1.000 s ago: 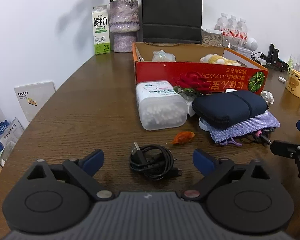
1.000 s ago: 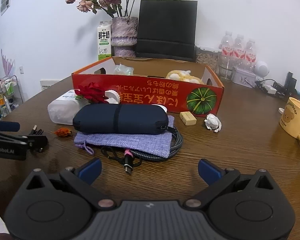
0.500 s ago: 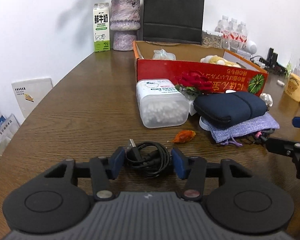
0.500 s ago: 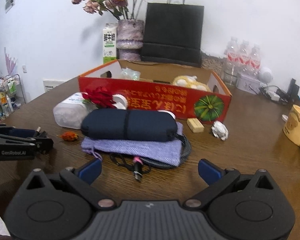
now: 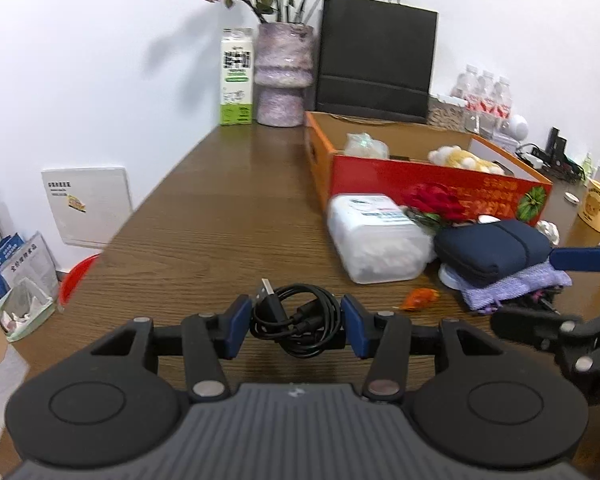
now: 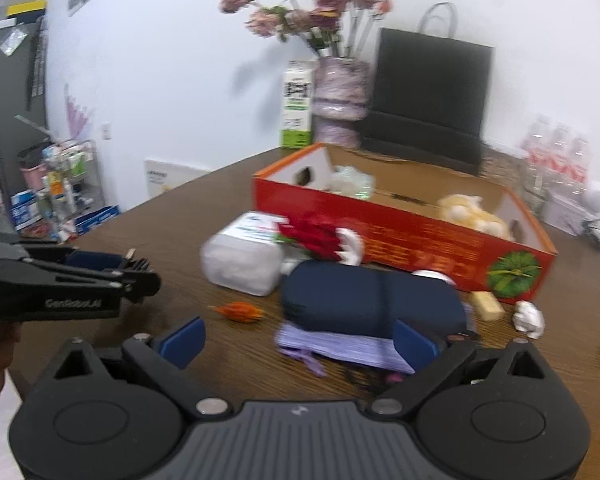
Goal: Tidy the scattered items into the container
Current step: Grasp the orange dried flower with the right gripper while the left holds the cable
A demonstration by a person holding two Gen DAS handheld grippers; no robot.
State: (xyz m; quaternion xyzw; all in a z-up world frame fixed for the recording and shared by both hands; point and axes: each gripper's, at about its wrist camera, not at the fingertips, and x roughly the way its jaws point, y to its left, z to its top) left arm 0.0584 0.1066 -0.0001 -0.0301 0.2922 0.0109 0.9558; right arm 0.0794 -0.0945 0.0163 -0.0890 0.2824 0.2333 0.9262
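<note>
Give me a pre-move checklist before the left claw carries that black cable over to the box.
1. Left claw shut on the coiled black cable: ok, pads press both sides.
2. Whole coil held: cannot tell; the USB plug sticks out upward and loops sag below the pads.
3. Room in the red cardboard box: ok, bare floor shows between the plastic packet and the plush toy.
4. Path to the box: not ok, the cotton swab tub and red rose stand in front of it.
5. Right claw out of the way: ok, its jaws are closing around the navy pouch, off to the side.
</note>
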